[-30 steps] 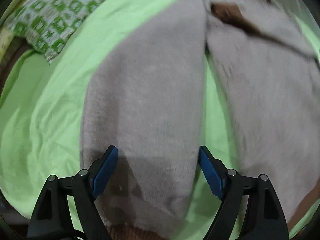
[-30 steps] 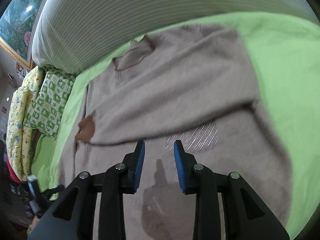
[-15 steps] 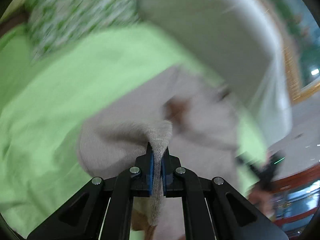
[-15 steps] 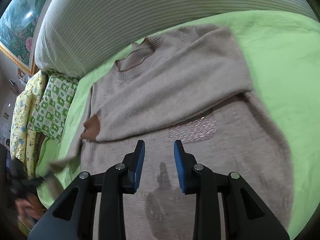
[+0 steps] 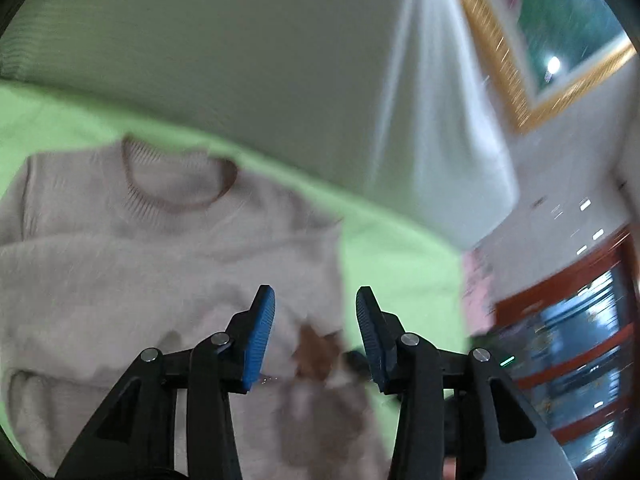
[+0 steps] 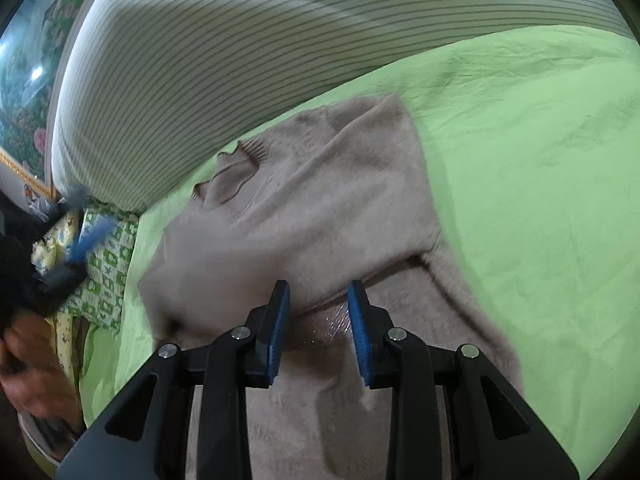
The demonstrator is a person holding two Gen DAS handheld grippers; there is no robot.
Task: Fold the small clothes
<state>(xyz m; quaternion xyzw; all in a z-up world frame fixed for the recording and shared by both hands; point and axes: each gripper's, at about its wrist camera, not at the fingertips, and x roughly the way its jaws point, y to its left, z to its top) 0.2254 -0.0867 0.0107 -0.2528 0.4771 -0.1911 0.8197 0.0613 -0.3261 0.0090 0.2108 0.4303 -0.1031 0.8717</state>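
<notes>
Green sheet covers the bed, with a striped bolster along its far side and a patterned pillow at the left. On the sheet lies the sweater, collar toward the bolster, both sleeves already folded across the chest. Its long axis runs from the collar down toward the hem, which passes under the right tool. That tool hangs over the lower body, jaws apart and holding nothing. The left tool is also parted and empty, hovering above the brown cuff near the sweater's edge. The view here is blurred. Judging by this, the next fold should bring hem to collar, and the right tool sits nearer the hem.
</notes>
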